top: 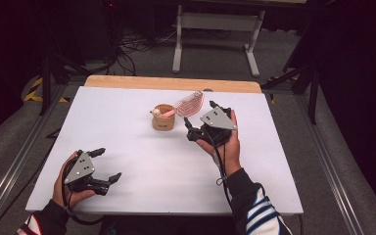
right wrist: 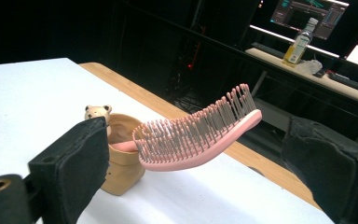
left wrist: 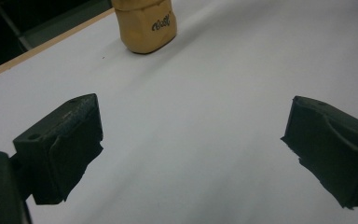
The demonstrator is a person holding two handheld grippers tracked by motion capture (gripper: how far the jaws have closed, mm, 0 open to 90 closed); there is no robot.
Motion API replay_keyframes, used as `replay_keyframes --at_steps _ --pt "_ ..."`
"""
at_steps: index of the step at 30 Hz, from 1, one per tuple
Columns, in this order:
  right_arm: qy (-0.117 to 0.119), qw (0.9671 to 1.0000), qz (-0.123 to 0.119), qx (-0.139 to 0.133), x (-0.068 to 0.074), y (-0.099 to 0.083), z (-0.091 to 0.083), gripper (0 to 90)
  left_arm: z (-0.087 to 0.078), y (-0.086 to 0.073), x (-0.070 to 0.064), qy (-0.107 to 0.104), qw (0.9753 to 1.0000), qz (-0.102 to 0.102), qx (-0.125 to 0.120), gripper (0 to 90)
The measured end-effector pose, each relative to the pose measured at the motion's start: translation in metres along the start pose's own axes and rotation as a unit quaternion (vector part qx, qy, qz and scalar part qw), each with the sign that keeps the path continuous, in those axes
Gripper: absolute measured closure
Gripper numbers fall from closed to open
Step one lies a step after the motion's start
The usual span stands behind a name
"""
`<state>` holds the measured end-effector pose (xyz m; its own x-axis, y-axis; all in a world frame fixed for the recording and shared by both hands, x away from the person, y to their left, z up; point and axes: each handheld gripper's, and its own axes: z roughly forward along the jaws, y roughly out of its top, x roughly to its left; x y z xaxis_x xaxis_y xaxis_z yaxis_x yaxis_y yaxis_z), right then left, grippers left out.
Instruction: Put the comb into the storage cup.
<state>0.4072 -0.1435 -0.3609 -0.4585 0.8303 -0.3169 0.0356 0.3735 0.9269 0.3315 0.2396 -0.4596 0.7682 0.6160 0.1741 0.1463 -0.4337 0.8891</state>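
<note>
A tan cup [top: 164, 120] with a small bear figure [right wrist: 97, 112] on its rim stands at the table's middle back. A pink hairbrush [top: 190, 103] has its handle in the cup, and its bristled head leans out to the right. My right gripper [top: 199, 120] is open just right of the cup. In the right gripper view the brush head [right wrist: 198, 133] hangs between the wide jaws without touching either, and the cup [right wrist: 121, 172] is behind the left jaw. My left gripper [top: 108, 164] is open and empty at the near left, pointing toward the cup [left wrist: 145, 23].
The white tabletop [top: 152, 161] has a wooden strip [top: 171, 83] along its far edge. Beyond it are a white frame's legs [top: 215, 29] and cables on the floor. A bottle [right wrist: 299, 46] stands on a far desk.
</note>
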Motion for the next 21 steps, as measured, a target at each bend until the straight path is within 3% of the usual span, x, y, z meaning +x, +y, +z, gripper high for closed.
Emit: replay_keyframes --at_steps 13,17,21 --pt "0.016 0.9997 -0.016 -0.001 0.006 -0.003 -0.012 7.1 0.001 -0.001 0.0 0.002 1.0 -0.003 0.002 5.2" --pt "0.021 0.9991 -0.038 0.002 0.011 -0.006 -0.02 6.8 -0.001 -0.001 0.0 0.004 1.0 -0.006 -0.004 5.4" --pt "0.024 0.9992 -0.03 -0.01 0.014 -0.01 -0.026 6.8 0.001 -0.002 -0.001 0.006 0.9999 -0.009 0.0 5.4"
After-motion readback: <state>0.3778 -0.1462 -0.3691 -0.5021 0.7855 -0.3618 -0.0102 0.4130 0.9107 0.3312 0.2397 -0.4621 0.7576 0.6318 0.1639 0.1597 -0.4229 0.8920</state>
